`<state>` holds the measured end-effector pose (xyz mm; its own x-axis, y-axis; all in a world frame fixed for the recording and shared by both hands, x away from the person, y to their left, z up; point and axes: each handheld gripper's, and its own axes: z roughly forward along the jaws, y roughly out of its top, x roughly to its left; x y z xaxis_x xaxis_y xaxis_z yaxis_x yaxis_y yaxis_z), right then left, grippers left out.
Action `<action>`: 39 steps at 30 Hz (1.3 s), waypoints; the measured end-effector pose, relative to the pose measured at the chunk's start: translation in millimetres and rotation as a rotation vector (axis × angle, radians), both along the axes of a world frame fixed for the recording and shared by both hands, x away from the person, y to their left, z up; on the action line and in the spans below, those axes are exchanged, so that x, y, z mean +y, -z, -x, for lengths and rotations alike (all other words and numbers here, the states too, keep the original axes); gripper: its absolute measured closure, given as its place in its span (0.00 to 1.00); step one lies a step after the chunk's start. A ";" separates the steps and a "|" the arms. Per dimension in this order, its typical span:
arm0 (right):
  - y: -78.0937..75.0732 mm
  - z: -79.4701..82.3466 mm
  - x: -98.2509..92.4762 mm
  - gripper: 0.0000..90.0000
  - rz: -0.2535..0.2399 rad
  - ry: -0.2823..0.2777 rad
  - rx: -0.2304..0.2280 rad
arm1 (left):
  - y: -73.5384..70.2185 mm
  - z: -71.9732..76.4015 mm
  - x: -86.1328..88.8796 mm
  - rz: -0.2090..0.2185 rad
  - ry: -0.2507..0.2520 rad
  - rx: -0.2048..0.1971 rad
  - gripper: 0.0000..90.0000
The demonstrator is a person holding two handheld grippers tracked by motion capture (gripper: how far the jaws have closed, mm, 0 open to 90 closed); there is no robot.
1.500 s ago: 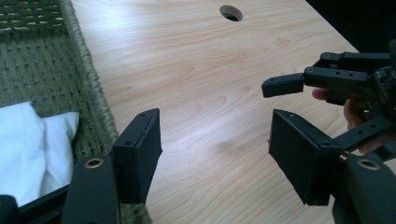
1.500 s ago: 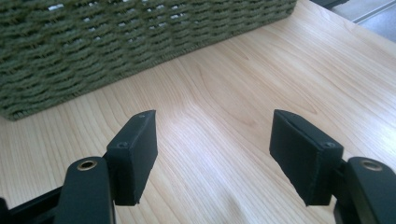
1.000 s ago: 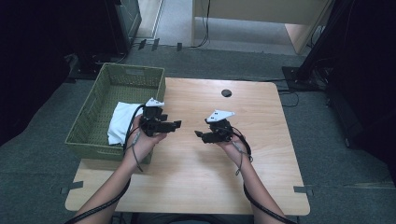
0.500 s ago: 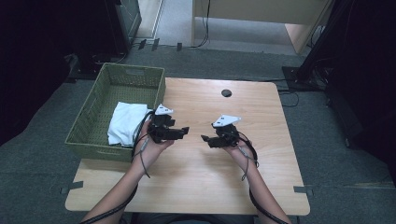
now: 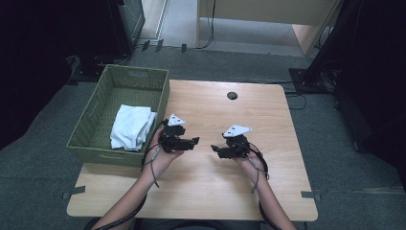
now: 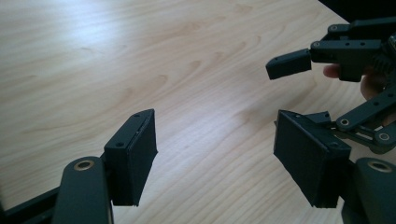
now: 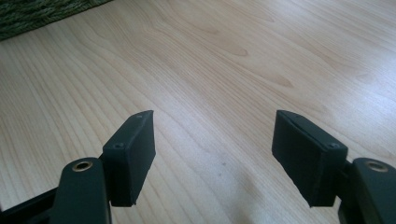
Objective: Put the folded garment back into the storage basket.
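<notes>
Over the middle of the wooden table (image 5: 215,191) the two black grippers face each other, each held in a hand. My left gripper (image 5: 194,141) points right and its jaws stand open with nothing between them. My right gripper (image 5: 214,149) points left, also open and with nothing in it. A small gap separates their tips. In the left gripper view my left gripper (image 6: 215,163) hangs just above bare wood, and the right gripper (image 6: 299,63) shows at the upper right. In the right gripper view my right gripper (image 7: 215,158) looks along the bare tabletop (image 7: 224,60).
A green woven basket (image 5: 115,155) stands at the table's left edge with a folded white cloth (image 5: 130,125) inside; its corner (image 7: 37,14) shows in the right gripper view. A black cable hole (image 5: 232,95) sits near the far edge. Dark furniture and cables lie beyond the table.
Both hands have come toward the table's near side and a little to the right, sinking closer to the tabletop. The jaws of both grippers look as wide as before.
</notes>
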<state>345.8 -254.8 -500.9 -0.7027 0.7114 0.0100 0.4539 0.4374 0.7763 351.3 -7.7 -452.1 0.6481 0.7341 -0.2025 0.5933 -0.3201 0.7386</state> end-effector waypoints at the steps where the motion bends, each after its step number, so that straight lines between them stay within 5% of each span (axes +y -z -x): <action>1: -0.2 1.7 -0.1 0.34 0.003 0.005 0.000 | 2.7 -0.2 -1.6 -0.005 0.001 -0.003 0.34; 20: 15.1 18.5 -6.9 0.32 -0.001 -0.005 0.006 | 38.9 1.9 -11.4 -0.016 0.021 -0.015 0.33; 39: 26.0 26.9 -9.4 0.31 0.048 -0.004 0.007 | 68.7 5.2 -9.0 -0.048 0.048 -0.007 0.33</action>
